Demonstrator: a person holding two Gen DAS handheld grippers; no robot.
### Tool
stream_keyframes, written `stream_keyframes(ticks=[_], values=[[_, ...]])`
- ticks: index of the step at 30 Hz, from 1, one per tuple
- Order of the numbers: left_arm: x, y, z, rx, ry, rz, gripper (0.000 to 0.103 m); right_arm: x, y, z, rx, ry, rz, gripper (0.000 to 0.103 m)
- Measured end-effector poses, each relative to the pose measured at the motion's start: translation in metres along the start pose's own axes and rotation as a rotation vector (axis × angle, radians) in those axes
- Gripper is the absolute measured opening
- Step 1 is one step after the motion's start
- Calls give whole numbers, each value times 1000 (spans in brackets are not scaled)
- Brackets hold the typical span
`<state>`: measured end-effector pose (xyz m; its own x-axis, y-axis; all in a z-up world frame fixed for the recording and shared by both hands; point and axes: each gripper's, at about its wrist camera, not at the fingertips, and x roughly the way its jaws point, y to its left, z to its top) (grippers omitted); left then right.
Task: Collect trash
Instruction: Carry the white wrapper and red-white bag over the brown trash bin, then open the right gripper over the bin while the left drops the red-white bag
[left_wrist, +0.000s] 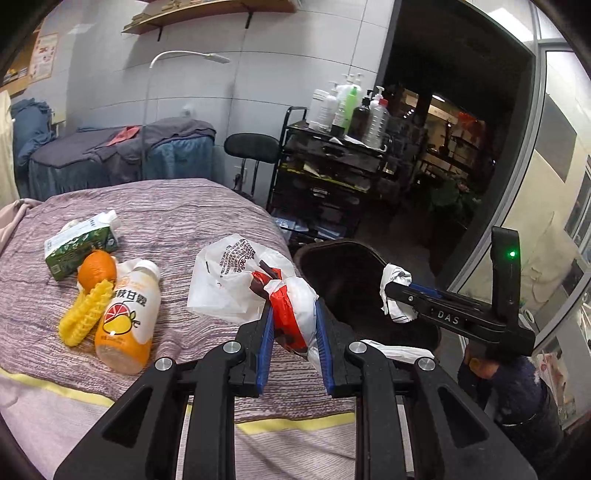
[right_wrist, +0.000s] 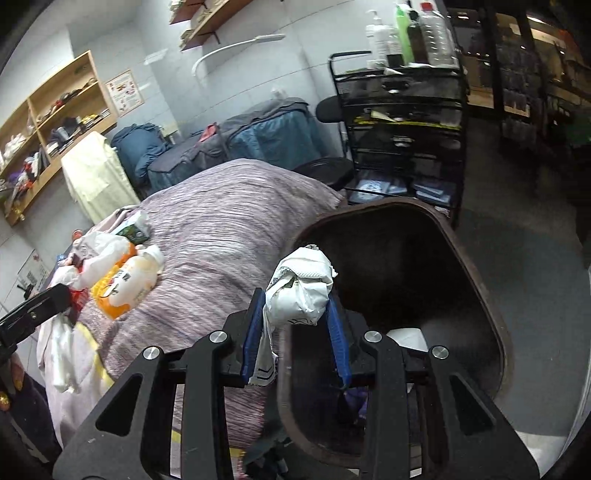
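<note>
Trash fills both tongs: the right tongs (right_wrist: 295, 325) clamp a crumpled white wrapper (right_wrist: 301, 291) at the dark bin's (right_wrist: 476, 258) rim, the left tongs (left_wrist: 293, 328) pinch a red-and-white plastic bag (left_wrist: 295, 310) over the bed (left_wrist: 207, 218). Released early, the wrapper could miss the bin; the bag's loose tail may snag.

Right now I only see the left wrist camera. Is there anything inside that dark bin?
Observer: Yes. The right wrist view looks into the bin, and something white lies in it.
Operator: What is the other gripper holding?
Observer: The right gripper is shut on a crumpled white wrapper, at the bin's near rim.
Operator: Does my bag hang down?
Observer: Yes. Below the left gripper, the plastic bag hangs over the bed's edge.
</note>
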<state>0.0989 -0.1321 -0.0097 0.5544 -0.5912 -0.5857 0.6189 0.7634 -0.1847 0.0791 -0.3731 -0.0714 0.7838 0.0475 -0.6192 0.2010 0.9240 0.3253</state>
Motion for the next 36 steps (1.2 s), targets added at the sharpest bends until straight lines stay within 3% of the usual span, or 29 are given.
stream_keyframes(ticks=[12, 15, 18, 36], values=[[20, -20, 3, 23, 37, -55, 21, 30, -45, -10, 82, 46, -124, 34], [24, -25, 5, 29, 44, -66, 21, 38, -56, -15, 113, 59, -145, 41], [27, -29, 5, 39, 49, -72, 21, 40, -64, -20, 135, 58, -169, 60], [61, -62, 13, 114, 102, -132, 21, 12, -65, -20, 145, -3, -177, 68]])
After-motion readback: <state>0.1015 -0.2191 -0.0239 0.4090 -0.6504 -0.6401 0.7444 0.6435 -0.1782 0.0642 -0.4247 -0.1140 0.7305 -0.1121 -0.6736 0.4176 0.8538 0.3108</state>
